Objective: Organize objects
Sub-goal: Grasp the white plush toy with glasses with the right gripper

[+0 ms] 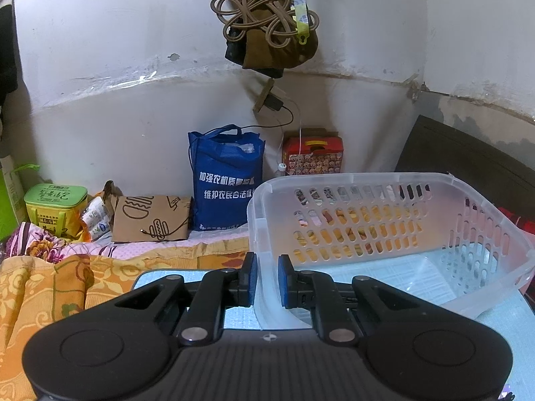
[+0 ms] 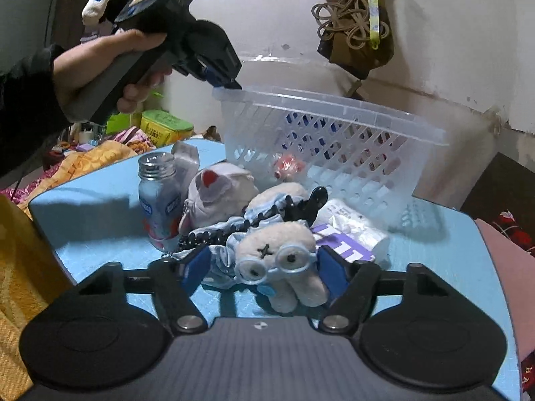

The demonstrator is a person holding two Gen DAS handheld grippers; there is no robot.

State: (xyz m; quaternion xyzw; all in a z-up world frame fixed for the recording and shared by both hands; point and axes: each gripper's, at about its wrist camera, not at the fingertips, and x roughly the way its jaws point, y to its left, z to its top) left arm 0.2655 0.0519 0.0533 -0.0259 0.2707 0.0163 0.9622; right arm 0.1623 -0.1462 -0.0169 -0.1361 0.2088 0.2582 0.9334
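Observation:
A clear plastic basket [image 1: 434, 180] stands tilted on the blue table [image 2: 100, 244]. My left gripper [image 1: 267, 277] is shut on the basket's near left rim; it also shows in the right wrist view [image 2: 222, 82] gripping the basket [image 2: 351, 117] corner. My right gripper [image 2: 264, 265] is open around a white plush toy with blue glasses [image 2: 284, 254], pads either side, low over the table. Beside it lie a small bottle with a silver cap [image 2: 158, 197], a white plush with a red ear [image 2: 217, 190], a black hair clip [image 2: 307, 202], a tissue pack [image 2: 354, 230] and a red-white item [image 2: 287, 165].
Behind the table, on the bed, stand a blue shopping bag [image 1: 227, 180], a brown paper bag [image 1: 150, 217], a green tin [image 1: 55, 207] and a red box [image 1: 312, 155]. An orange blanket [image 1: 50, 287] lies at left. Cords and bags [image 1: 267, 16] hang on the wall.

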